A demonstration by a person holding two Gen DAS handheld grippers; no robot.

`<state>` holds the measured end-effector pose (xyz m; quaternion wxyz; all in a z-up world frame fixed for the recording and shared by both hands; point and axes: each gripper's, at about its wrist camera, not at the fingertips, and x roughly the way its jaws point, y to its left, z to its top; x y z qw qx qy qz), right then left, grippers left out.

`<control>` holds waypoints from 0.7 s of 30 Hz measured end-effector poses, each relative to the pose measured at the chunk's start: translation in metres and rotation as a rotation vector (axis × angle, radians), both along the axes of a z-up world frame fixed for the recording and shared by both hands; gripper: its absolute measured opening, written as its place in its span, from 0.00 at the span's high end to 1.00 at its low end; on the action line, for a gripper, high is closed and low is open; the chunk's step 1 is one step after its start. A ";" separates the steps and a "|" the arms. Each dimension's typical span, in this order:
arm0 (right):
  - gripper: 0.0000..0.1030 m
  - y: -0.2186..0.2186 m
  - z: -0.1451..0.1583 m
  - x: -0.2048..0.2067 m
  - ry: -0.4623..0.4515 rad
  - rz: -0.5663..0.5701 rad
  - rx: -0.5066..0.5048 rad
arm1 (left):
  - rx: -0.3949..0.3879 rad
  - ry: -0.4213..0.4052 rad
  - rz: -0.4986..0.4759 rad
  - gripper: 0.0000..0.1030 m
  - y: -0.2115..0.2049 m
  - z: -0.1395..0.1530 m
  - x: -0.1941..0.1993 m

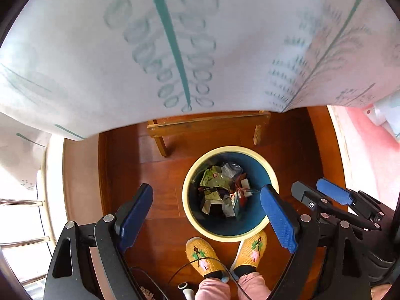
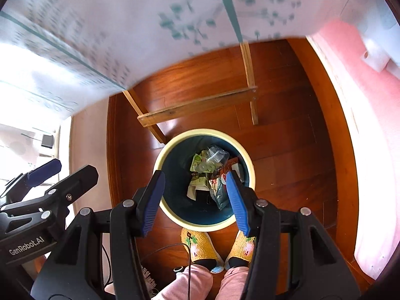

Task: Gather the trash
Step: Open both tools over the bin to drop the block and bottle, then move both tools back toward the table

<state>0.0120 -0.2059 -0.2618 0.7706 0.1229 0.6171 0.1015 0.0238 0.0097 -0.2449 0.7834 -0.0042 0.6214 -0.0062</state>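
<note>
Trash bin (image 1: pixel 186 200) on wooden floor (image 1: pixel 160 175)

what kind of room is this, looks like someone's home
Most likely a lived-in home room: polished wooden floor, a table draped in a leaf-print tablecloth, a household waste bin full of wrappers, and the person's knitted slippers.

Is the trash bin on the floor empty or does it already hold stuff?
Holding trash: the bin stands upright with crumpled wrappers across its bottom, well below the rim.

"GenRobot.AI" — white lettering, left hand-held gripper (image 2: pixel 46 175) body
</note>
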 end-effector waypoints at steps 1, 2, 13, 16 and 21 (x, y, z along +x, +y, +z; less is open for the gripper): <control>0.53 0.000 0.007 0.000 -0.006 -0.002 0.001 | -0.001 -0.003 0.001 0.14 0.000 0.006 0.000; 0.53 -0.001 0.013 -0.001 -0.011 -0.003 0.002 | -0.001 -0.006 0.002 0.14 0.001 0.012 0.000; 0.53 0.000 0.120 -0.013 -0.075 -0.022 0.011 | -0.031 -0.053 -0.011 0.14 0.013 0.112 -0.012; 0.53 0.002 0.161 -0.017 -0.107 -0.028 0.014 | -0.048 -0.087 -0.020 0.14 0.018 0.152 -0.016; 0.53 0.006 0.230 -0.026 -0.189 -0.034 0.009 | -0.081 -0.172 -0.033 0.14 0.032 0.231 -0.022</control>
